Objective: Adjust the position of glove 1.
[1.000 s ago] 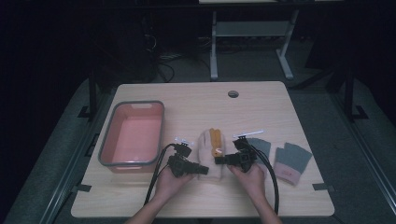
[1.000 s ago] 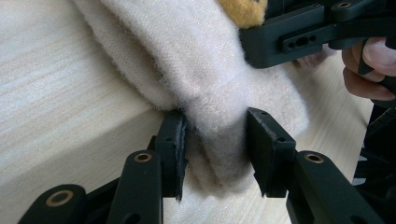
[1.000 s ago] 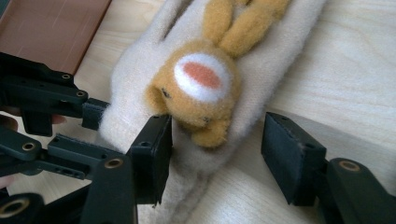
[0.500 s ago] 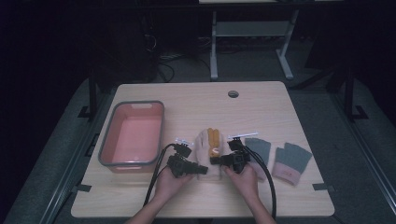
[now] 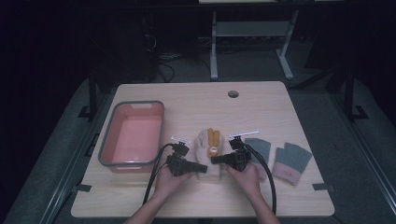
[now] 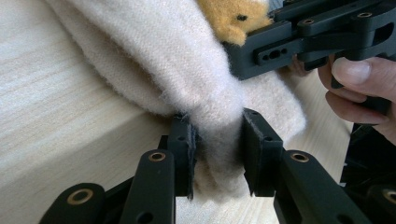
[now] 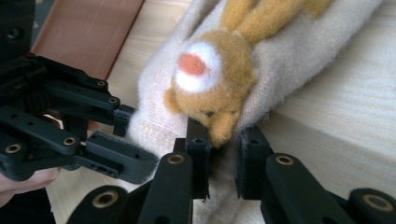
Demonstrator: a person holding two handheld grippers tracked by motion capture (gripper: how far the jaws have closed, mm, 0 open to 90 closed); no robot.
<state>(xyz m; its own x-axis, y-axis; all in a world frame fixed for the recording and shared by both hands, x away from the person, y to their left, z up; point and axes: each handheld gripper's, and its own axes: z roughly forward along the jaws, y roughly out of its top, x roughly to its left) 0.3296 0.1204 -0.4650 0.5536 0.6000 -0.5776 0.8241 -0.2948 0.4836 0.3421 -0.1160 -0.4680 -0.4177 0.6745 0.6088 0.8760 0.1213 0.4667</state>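
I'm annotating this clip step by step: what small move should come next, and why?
Probably lift both tools together. The left tool and the right tool each pinch an edge of the cream glove, which lies flat on the table. The pink bin stands open at its left.

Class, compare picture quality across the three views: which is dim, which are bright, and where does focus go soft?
High view: dim, surroundings near black, wooden table evenly lit. Left gripper view: bright, cream mitten crisp at the left gripper, nearest jaw links soft. Right gripper view: bright, right gripper sharp, pink tub blurred.
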